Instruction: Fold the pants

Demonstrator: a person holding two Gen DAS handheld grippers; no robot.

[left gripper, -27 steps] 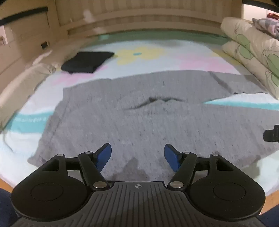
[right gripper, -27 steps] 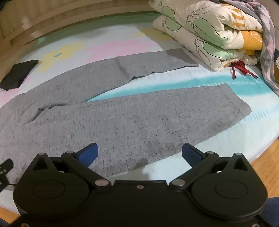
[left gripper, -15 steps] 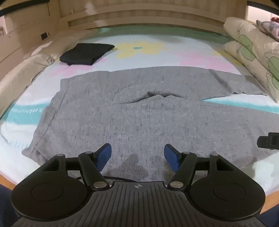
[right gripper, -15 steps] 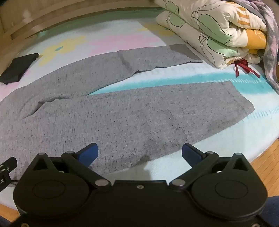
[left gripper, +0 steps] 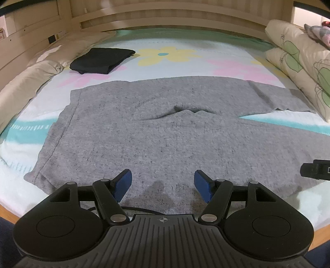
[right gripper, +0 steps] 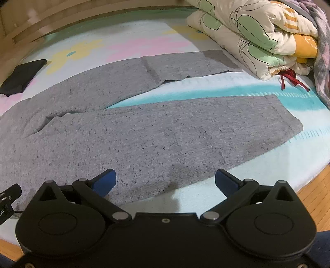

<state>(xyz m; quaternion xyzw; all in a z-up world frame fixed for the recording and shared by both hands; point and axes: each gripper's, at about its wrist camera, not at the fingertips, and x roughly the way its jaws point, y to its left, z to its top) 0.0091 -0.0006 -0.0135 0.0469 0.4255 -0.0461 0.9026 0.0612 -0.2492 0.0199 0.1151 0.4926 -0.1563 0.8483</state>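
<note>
Grey pants (left gripper: 165,132): we are seeing them lying flat and unfolded on the flowered bedsheet (left gripper: 226,51), waistband toward the left, legs running off to the right.
Left view only: we are looking at the waistband end, a small raised wrinkle at the crotch, a folded black garment (left gripper: 102,60) well apart on the sheet behind, a beige pillow (left gripper: 31,76) along the left edge, and the wooden headboard (left gripper: 165,18).
Right view only: we are looking down both legs to their hems, splitting apart with a teal stripe of sheet between them; a rolled floral quilt (right gripper: 257,35) is sitting just beside the far leg's cuff, with a red ribbon (right gripper: 290,79) hanging from it.
Left gripper (left gripper: 163,183): we are holding it tilted down over the pants' near edge, blue pads moderately apart, nothing between them.
Right gripper (right gripper: 165,182): we are holding it tilted down over the near leg's edge, pads spread wide, gripping nothing.
</note>
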